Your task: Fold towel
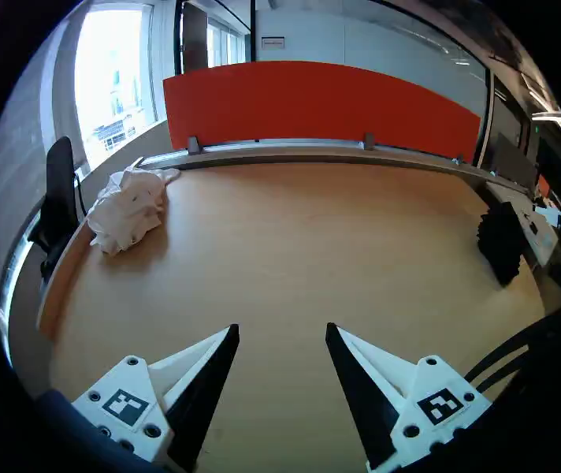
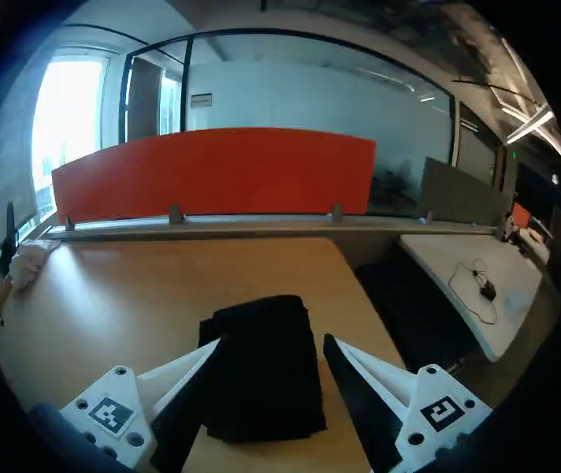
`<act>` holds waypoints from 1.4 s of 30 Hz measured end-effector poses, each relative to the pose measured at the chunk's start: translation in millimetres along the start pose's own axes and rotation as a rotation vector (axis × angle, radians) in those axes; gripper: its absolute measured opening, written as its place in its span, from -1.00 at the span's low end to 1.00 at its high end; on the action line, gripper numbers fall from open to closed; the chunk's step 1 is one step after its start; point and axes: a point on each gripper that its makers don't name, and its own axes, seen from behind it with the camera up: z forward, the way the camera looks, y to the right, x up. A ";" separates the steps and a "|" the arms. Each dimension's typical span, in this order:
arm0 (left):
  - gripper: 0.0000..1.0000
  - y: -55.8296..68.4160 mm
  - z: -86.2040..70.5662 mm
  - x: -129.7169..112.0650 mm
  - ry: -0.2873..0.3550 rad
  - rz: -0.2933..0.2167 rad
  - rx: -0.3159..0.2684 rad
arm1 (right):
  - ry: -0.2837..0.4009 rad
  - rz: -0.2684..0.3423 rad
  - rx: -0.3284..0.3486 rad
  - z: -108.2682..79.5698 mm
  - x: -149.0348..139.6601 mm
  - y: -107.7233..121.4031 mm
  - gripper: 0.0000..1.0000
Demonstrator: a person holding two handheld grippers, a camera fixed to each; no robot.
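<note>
At the left end of the red screen (image 1: 320, 106), just in front of its rail, the white towel (image 1: 127, 209) lies in a crumpled heap on the desk (image 1: 296, 236). That one looks unfolded, so I judge it is the one left to fold. My left gripper (image 1: 280, 331) hangs over bare wood well short of the screen's middle, fingers spread, pinching nothing. My right gripper (image 2: 273, 343) is spread too, its tips either side of the black towel (image 2: 269, 370), which lies flat in front of the screen's right end. I cannot see either finger pressing on it.

The risks, as I judge them:
- The white heap shows no clear corner or hem. A blind pinch would take a bunched wad, and the fold would come out lumpy.
- It sits close to the desk's edge beyond the screen's left end, so a sideways drag could pull it over.
- The black towel is a neat stack, also near an edge. If I close or sweep the right fingers carelessly, a layer could snag and the stack could come undone.

The white cloth looks soft and thin, full of sharp creases. The black one is a thick, matte, squared-off rectangle. The desk is smooth pale wood, so cloth should slide easily on it.
</note>
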 end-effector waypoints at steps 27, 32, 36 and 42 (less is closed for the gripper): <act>0.61 -34.3 -31.8 137.5 0.408 0.013 0.089 | 0.286 0.008 0.016 -32.4 77.6 -43.2 0.84; 0.61 -39.6 -35.7 155.8 0.450 -0.013 0.080 | 0.311 0.013 0.032 -38.1 92.4 -60.9 0.84; 0.61 -45.7 -39.5 171.9 0.487 -0.030 0.083 | 0.338 0.008 0.049 -43.5 106.8 -81.0 0.84; 0.61 -51.9 -42.2 190.6 0.527 -0.034 0.083 | 0.357 -0.006 0.067 -48.2 121.6 -115.8 0.84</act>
